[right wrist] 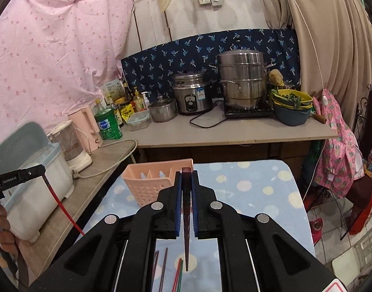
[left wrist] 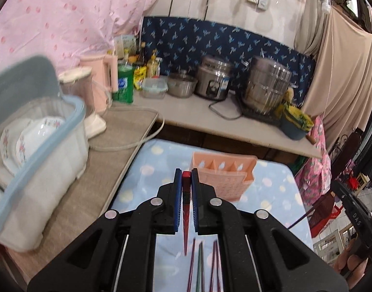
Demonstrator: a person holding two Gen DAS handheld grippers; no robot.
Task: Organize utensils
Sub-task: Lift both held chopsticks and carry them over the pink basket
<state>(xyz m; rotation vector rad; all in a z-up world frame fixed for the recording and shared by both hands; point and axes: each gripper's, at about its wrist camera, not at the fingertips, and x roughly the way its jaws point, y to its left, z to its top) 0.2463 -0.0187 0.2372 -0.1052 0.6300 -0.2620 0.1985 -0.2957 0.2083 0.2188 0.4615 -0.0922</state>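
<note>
My left gripper [left wrist: 186, 174] is shut on a red chopstick [left wrist: 186, 219], held above the table with its tip pointing down. My right gripper [right wrist: 186, 174] is shut on a dark maroon chopstick [right wrist: 186, 221], held the same way. A pink slotted utensil holder [left wrist: 225, 177] stands on the blue dotted tablecloth just ahead of the left gripper; in the right wrist view the holder [right wrist: 149, 182] is ahead and to the left. Several loose chopsticks [left wrist: 205, 265] lie on the cloth below the grippers; they also show in the right wrist view [right wrist: 170, 272].
A white dish box [left wrist: 35, 170] with plates stands on the side counter at left, beside a blender [right wrist: 71, 146] and pink kettle [right wrist: 86, 129]. The back counter [right wrist: 234, 131] holds a rice cooker, steamer pot [right wrist: 242, 82], bowls and bottles. Clothes hang at right.
</note>
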